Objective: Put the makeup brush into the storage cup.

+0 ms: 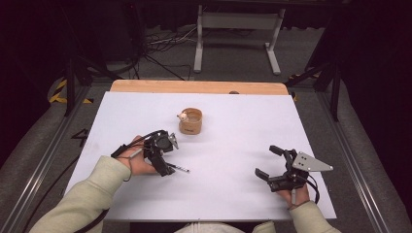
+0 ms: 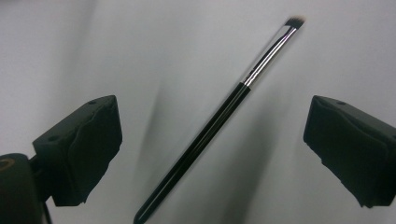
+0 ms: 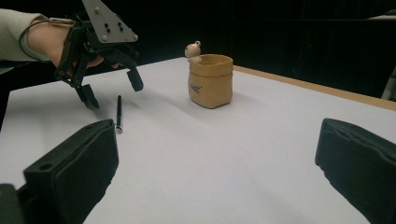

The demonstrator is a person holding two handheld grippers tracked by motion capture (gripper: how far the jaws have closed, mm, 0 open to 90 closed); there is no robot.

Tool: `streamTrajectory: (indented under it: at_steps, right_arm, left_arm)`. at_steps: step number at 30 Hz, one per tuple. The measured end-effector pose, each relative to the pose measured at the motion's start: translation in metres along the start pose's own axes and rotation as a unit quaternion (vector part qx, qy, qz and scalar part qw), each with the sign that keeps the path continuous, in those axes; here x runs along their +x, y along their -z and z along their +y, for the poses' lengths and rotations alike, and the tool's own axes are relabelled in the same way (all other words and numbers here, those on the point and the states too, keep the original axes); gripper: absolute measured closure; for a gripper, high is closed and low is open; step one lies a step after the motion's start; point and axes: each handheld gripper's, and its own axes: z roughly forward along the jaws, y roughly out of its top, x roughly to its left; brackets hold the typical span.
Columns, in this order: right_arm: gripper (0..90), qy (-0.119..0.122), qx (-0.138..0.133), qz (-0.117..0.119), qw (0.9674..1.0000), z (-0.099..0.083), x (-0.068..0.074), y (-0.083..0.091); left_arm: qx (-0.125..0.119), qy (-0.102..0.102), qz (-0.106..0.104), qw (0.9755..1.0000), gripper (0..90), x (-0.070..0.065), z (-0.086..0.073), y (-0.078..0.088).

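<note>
A slim black makeup brush (image 2: pixel 219 121) lies flat on the white bench (image 1: pixel 233 194) directly beneath the left hand-held gripper (image 1: pixel 163 154), whose jaws stand wide apart and grip nothing; in the left gripper view the brush runs diagonally between the two black pads, its silver ferrule and bristle tip pointing up and away, its handle end nearest the camera, and it touches neither pad. In the high view the brush's tip end pokes out to the right of that hand-held gripper, its long axis lying roughly across the bench. The right hand-held gripper (image 1: pixel 279 165) hovers well apart on the bench's right side, jaws likewise spread and empty, so the left hand is plainly the nearer one for a pickup. A small tan pouch-shaped holder (image 1: pixel 190 121) with a little figure on its rim stands upright beyond the brush, toward the bench's far middle, a likely destination. The closing move appears to turn on the jaws straddling the handle squarely across its length
</note>
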Motion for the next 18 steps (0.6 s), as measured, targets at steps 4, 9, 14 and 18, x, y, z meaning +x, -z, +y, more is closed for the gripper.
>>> streamTrajectory:
  at_steps: [4,9,14,18]
  right_arm:
    - [0.0,-0.002,0.000,0.001,1.0000,0.0001,0.0000,0.0003]
    - [0.0,0.002,0.001,0.001,1.0000,0.0001,0.0004,-0.0001]
    - [0.0,0.000,0.003,0.001,1.0000,-0.0001,0.0010,-0.0008]
    - [0.0,-0.001,0.003,0.001,1.0000,-0.0001,0.0007,-0.0006]
  left_arm:
    - [0.003,-0.001,0.000,1.0000,5.7,-0.0007,0.0007,-0.0019]
    - [0.014,0.000,-0.005,0.9999,7.0,-0.0004,0.0005,-0.0053]
    - [0.016,0.003,-0.002,0.9999,8.6,-0.0008,-0.0003,-0.0078]
    - [0.021,0.001,-0.001,0.9998,10.9,-0.0005,-0.0004,-0.0088]
